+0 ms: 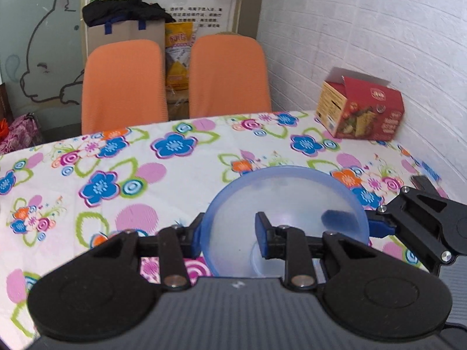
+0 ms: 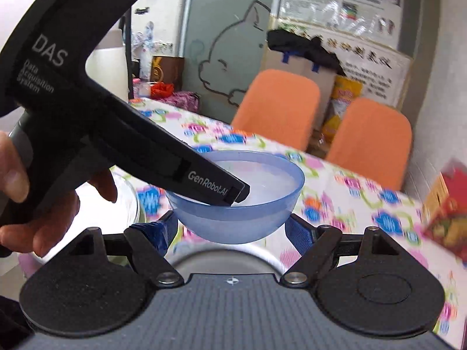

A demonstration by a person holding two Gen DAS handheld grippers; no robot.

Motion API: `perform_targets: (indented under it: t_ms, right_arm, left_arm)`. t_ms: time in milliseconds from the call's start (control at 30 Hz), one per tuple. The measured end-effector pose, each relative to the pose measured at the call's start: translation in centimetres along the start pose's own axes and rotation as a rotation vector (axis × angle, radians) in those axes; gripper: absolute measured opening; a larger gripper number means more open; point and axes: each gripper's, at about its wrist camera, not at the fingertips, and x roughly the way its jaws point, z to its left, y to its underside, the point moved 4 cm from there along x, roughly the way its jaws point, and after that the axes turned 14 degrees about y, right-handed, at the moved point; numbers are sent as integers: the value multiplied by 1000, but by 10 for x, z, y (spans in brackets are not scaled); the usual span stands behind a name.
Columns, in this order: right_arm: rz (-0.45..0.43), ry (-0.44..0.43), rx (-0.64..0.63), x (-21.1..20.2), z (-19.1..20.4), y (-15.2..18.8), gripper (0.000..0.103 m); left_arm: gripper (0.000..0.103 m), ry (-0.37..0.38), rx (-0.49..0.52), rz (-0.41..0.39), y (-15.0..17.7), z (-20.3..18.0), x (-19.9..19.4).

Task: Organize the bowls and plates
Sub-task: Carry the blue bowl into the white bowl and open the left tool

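A translucent blue bowl [image 1: 292,198] [image 2: 242,204] hangs tilted just above the flowered table [image 1: 116,160]. My left gripper [image 1: 229,233] straddles its near-left rim, one blue-padded finger outside the wall and one inside, shut on it. In the right wrist view that gripper's black tip [image 2: 233,192] sits over the rim, held by a hand [image 2: 43,218]. My right gripper [image 2: 233,233] [image 1: 376,224] is open at the bowl's right side, its fingers flanking the bowl's lower part. Whether they touch it is unclear. A silver rim [image 2: 262,255] shows under the bowl.
A red snack box [image 1: 362,110] stands at the table's far right by the white wall. Two orange chairs [image 1: 122,84] [image 1: 227,73] line the far edge. A clear glass dish [image 2: 128,201] lies left of the bowl. Bags and a cardboard box sit behind the chairs.
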Motion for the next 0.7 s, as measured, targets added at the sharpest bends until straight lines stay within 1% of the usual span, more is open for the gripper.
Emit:
perform_targets:
  t_ms: [67,133,300,333,400,433,533,700]
  right_arm:
    - [29,3,40,0,0,15,67]
    - [38,1,61,0,2,27,67]
    - [23,-3,83,2,7,47,67]
    - [9,1,83,0,7,51,68]
    - [-10,23,74,-3,6,55,69]
    - [-13,38,67,-6,5,58,69]
    - [1,62,40,-11,2,64,70]
    - [4,66,75,-25,-5,72,70]
  left_arm:
    - [28,9,12,28,16,-11,7]
    - [28,15,12,57,31,-16,14]
    - [28,19,4,82,49,-15,20]
    - [29,15,13,74,51,-15,20]
    - [52,1,35,65,52,-16,19]
    - [70,-10,41,60,52,-17,19]
    - [70,-33,49,35,49,-14,15]
    - [69,5,-37,16,44,1,6]
